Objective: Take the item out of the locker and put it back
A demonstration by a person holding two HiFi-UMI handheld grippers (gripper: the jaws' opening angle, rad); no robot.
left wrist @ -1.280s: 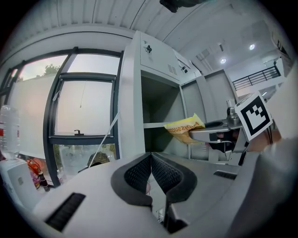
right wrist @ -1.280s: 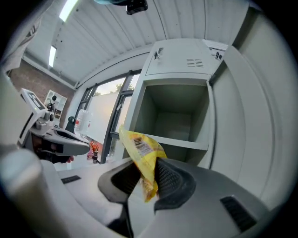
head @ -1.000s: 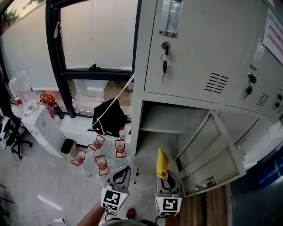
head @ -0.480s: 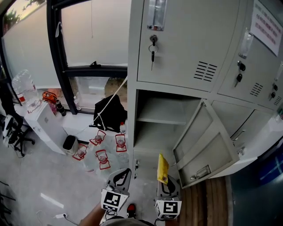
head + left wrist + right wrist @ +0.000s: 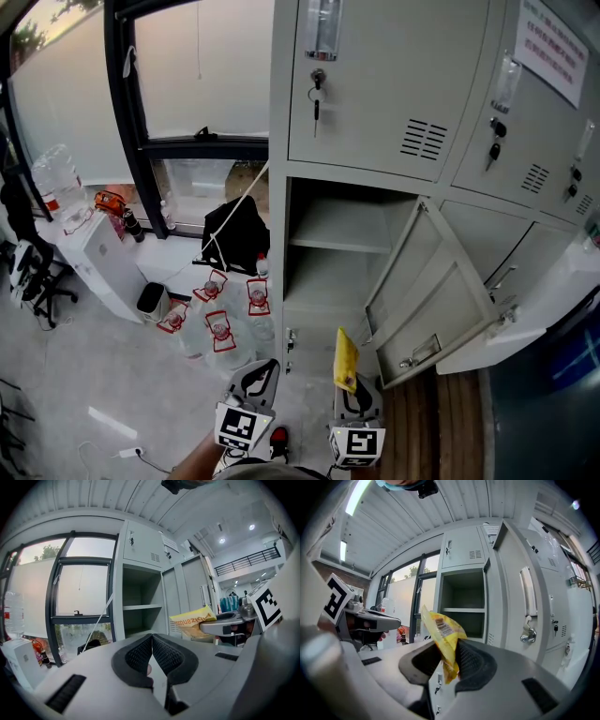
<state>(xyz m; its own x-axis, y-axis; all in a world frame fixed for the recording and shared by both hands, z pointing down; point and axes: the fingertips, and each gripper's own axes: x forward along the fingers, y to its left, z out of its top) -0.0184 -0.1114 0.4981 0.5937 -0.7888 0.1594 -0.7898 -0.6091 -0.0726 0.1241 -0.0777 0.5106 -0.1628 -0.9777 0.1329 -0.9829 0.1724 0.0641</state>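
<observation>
Yellow packet (image 5: pixel 345 359) juts lengthwise from right hand-held gripper (image 5: pixel 352 382) toward open locker (image 5: pixel 339 240)

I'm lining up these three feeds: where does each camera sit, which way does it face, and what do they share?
Head view: on the person's head, facing steeply down at the open locker; left gripper, right gripper and a forearm show.
Left gripper view: on the left gripper, facing along its closed jaws toward the locker; the right gripper shows at right.
Right gripper view: on the right gripper, facing the locker along jaws clamped on the yellow packet; the left gripper shows at left.
Shared: all three show locker and packet.
</observation>
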